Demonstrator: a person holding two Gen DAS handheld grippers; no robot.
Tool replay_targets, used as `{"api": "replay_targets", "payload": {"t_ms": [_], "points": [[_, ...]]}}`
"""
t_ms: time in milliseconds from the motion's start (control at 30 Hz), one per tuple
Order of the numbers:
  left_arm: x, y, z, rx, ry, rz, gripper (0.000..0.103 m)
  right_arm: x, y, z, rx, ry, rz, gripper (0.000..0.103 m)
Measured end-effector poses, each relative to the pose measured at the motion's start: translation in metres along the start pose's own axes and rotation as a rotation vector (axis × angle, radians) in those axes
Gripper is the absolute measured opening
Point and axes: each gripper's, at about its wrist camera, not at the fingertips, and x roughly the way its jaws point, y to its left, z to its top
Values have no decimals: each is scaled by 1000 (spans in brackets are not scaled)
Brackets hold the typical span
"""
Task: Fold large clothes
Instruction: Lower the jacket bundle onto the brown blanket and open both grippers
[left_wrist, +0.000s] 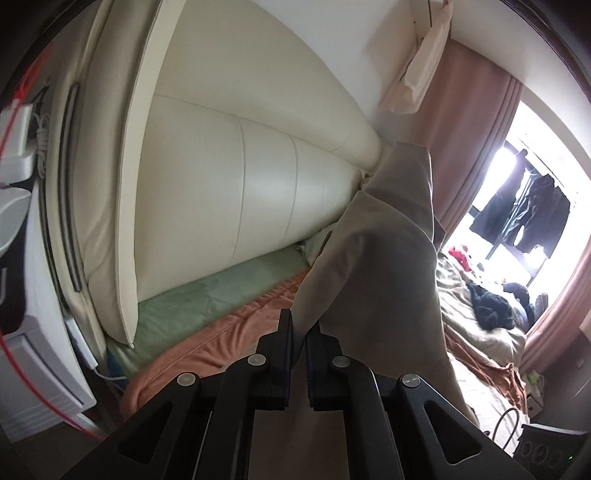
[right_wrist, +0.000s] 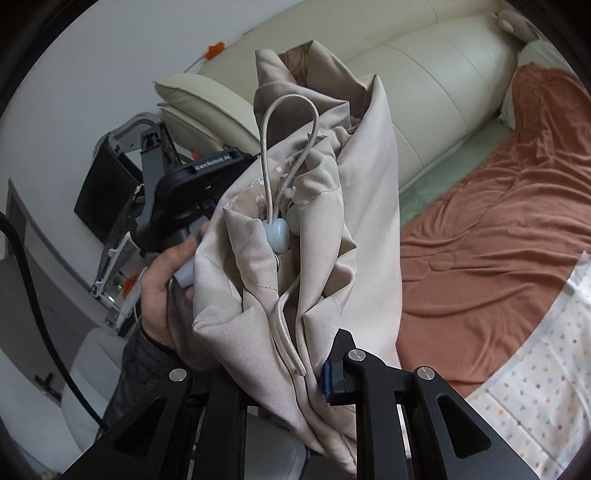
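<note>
The left gripper (left_wrist: 299, 336) is pinched tight on an edge of the beige garment (left_wrist: 384, 266), and the right gripper (right_wrist: 314, 369) is clamped on the bunched lower part of the same cloth, so the thing hangs in the air between them above the bed with the orange blanket (right_wrist: 498, 236). It's probably held up like that to let the fabric drop and straighten before it gets laid flat. In the right wrist view, a drawstring loop (right_wrist: 288, 122) with a pale blue stopper (right_wrist: 277, 230) dangles in the folds, and the person's left hand (right_wrist: 162, 291) shows gripping the other tool. The cream headboard (left_wrist: 229, 177) sits just behind.
</note>
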Motion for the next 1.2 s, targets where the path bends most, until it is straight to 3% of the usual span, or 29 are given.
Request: {"api": "replay_targets", "payload": {"t_ms": [200,433,600,733,800,833,867,1000,1200], "points": [[56,15,1,-33,56,33,5,18,-55,13,85,8,-24,17],[114,-1,9,-14,96,61,5,11,-101,32,125,-16,-90,17],[155,-7,10,24,124,144,5,17,-153,40,211,-30,-123,17],[181,-2,2,27,170,221,15,38,-219,29,305,-8,-190,17],[180,1,-8,44,172,196,33,49,-258,24,372,17,-243,17],[177,3,-17,56,176,193,53,53,-273,18,394,28,-268,17],[175,6,-24,68,174,197,60,57,-283,12,416,39,-267,17],[163,17,-56,127,205,216,61,62,-284,6,389,40,-256,17],[147,41,-87,81,238,228,61,68,-288,12,394,63,-305,19]]}}
